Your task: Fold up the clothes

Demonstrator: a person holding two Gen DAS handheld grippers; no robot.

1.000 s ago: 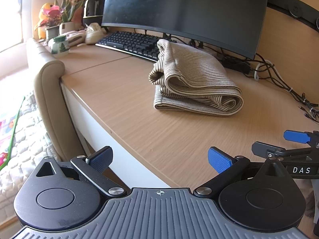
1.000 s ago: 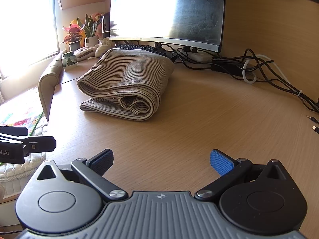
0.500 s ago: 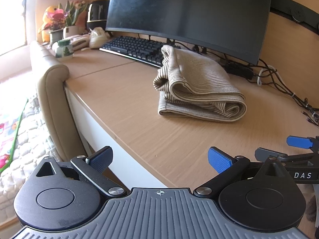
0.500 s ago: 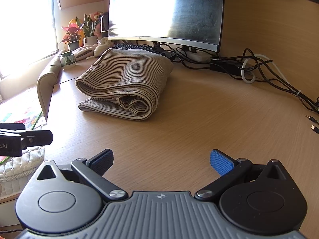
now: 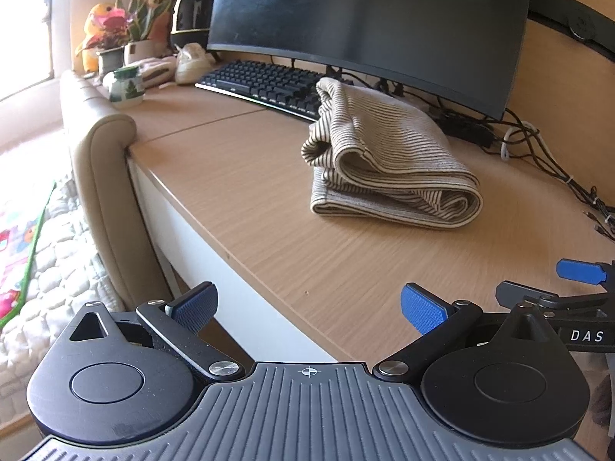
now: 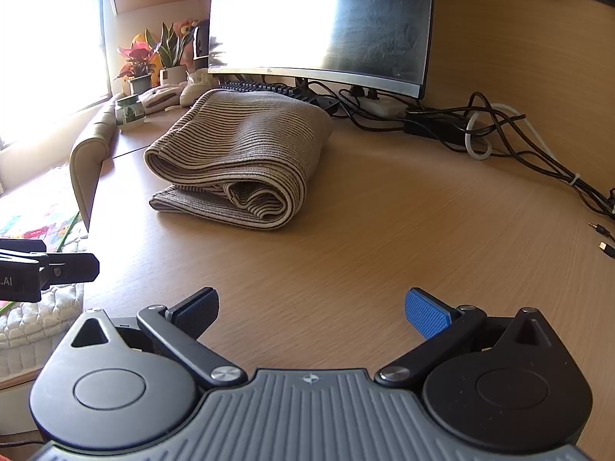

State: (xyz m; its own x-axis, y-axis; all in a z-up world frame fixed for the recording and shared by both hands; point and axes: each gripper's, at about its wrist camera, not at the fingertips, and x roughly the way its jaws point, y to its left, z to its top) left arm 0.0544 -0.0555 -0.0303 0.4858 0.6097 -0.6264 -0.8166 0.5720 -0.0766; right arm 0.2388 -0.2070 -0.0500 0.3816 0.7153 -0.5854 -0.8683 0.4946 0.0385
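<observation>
A beige garment with thin dark stripes [image 5: 388, 157] lies folded in a thick bundle on the wooden desk [image 5: 246, 188], in front of the monitor. It also shows in the right wrist view [image 6: 238, 161]. My left gripper [image 5: 307, 307] is open and empty, held back over the desk's front edge. My right gripper [image 6: 311, 313] is open and empty, low over the desk, well short of the garment. The right gripper's fingers [image 5: 576, 272] show at the right edge of the left wrist view. The left gripper's tip [image 6: 57, 269] shows at the left of the right wrist view.
A curved monitor [image 5: 365, 19] and a keyboard [image 5: 265, 80] stand behind the garment. Tangled cables [image 6: 499, 138] lie at the back right. Potted plants [image 5: 111, 46] and a small jar [image 5: 125, 86] sit at the far left. A padded beige rail [image 5: 100, 161] borders the desk's left edge.
Both grippers stay open and empty. The views have shifted slightly, so the garment sits a little lower and further right in the left wrist view. The garment itself has not moved.
</observation>
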